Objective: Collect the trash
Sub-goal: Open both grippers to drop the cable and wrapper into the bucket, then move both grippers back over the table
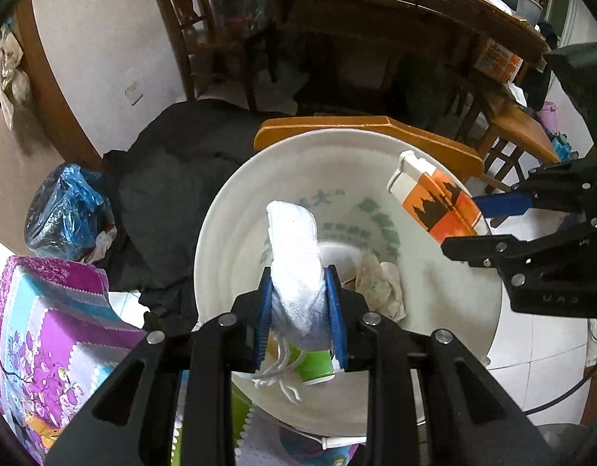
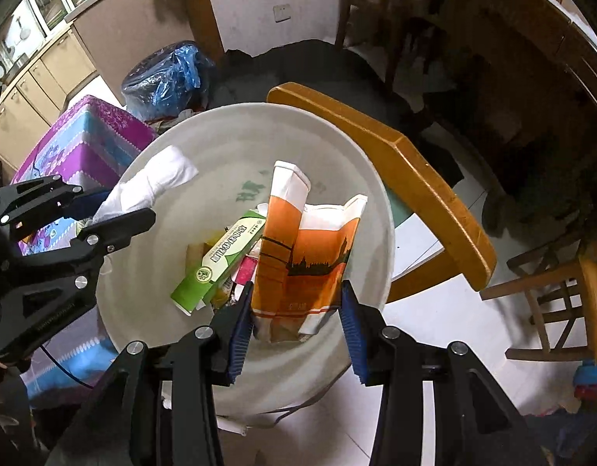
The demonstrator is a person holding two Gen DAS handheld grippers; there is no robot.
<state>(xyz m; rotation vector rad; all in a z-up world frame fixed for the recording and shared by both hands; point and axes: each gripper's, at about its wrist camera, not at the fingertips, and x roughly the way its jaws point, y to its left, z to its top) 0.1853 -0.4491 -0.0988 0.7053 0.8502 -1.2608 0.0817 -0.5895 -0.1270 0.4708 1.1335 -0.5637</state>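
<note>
Left wrist: white crumpled tissue (image 1: 296, 268), gripper (image 1: 300, 310) clamped.

Two claws: the left claw (image 1: 301, 306) and the right claw (image 2: 298, 324). One white basin (image 2: 236, 132) lies below both. One white tissue wad (image 1: 294, 248) sits between the left claw's pads; one orange carton (image 2: 298, 256) between the right's. One green box (image 2: 220, 260) lies left of the right claw. One blue bag (image 2: 170, 77) beyond.

A white tiled floor (image 2: 426, 334) is seen below. On it a white plastic basin (image 2: 228, 143) is placed, beside a wooden stool (image 2: 411, 190). A dark cloth (image 1: 170, 178) and a bin lined with a blue bag (image 1: 65, 209) are also found there.
</note>
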